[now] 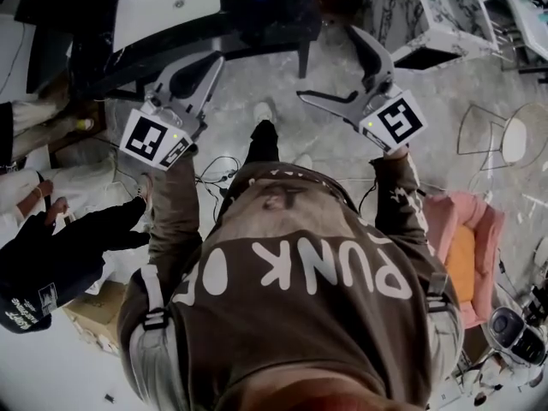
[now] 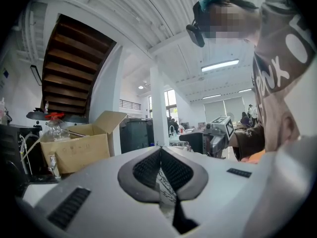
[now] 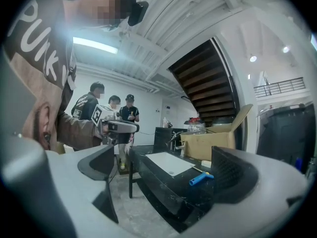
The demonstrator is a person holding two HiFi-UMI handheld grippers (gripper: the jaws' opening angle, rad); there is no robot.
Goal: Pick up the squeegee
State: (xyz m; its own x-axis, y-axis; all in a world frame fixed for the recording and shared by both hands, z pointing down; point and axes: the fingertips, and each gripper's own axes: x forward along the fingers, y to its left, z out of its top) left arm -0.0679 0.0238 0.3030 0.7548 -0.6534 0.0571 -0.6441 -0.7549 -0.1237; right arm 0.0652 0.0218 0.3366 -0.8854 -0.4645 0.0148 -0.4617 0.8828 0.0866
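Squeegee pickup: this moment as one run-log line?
stage: before reach | left gripper: shut, empty | right gripper: open, empty | squeegee: lying on black table, untouched

Level: bright, even indoor light in all views.
Sources: ceiling strip light [image 2: 220, 64], window [image 2: 170, 102]; second strip light [image 3: 96, 44].
Glare: second strip light blooms into pale haze.
Shadows: soft, weak on floor [image 1: 445, 101].
Distortion: heavy fisheye; black corners on gripper views.
Focus: left gripper [image 2: 159, 153] soft near lens, background sharp; head view's lower edge smeared.

A black counter [image 3: 158, 185] holds an inset white basin [image 3: 166, 163], a blue-handled squeegee [image 3: 200, 178] lying beside it.
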